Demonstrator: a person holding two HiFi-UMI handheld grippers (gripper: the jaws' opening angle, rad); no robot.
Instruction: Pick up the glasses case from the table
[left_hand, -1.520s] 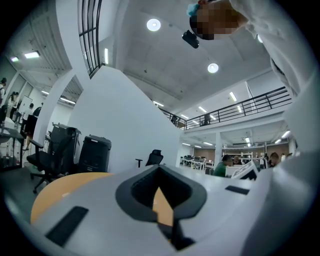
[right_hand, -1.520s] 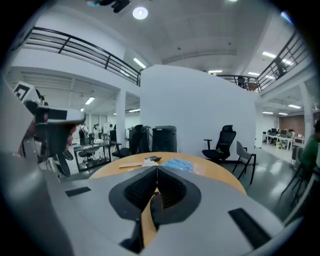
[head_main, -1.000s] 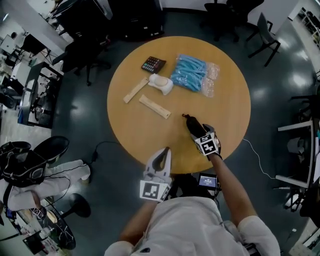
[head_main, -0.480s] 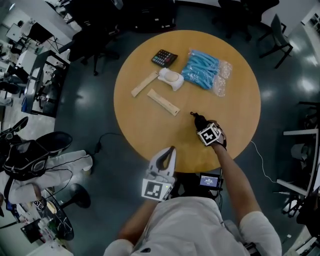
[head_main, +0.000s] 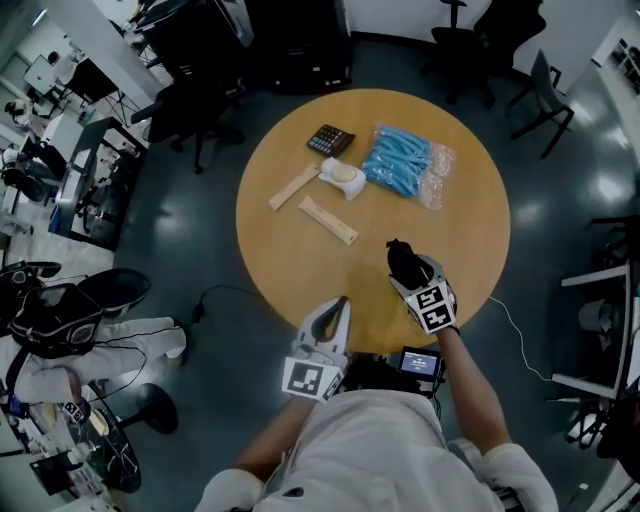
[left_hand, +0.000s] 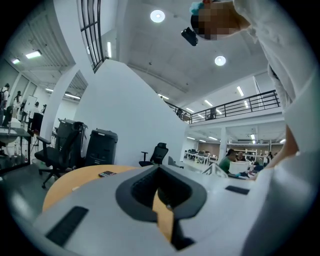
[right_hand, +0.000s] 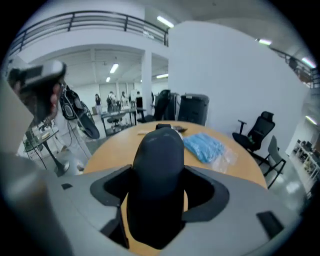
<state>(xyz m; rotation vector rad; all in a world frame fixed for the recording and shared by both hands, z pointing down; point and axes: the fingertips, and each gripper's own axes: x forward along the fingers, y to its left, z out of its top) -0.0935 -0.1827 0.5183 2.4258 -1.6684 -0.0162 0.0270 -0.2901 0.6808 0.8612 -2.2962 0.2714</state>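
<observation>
The black glasses case (head_main: 400, 258) is clamped in my right gripper (head_main: 406, 270), above the near right part of the round wooden table (head_main: 290, 265). In the right gripper view the case (right_hand: 157, 150) fills the space between the jaws of that gripper (right_hand: 157, 195) and points out over the table. My left gripper (head_main: 337, 302) hangs at the table's near edge with its jaws together and nothing in them. In the left gripper view the left gripper (left_hand: 159, 172) looks level across the tabletop.
At the table's far side lie a calculator (head_main: 331, 140), a bag of blue items (head_main: 402, 163), a white object (head_main: 345, 179) and two wooden strips (head_main: 329, 220) (head_main: 293, 187). Office chairs (head_main: 540, 95) stand around the table. A person (head_main: 70, 350) sits at the left.
My right gripper has drawn back a little toward me with the case, which now shows more end-on. The left gripper has stayed at the table's near edge.
</observation>
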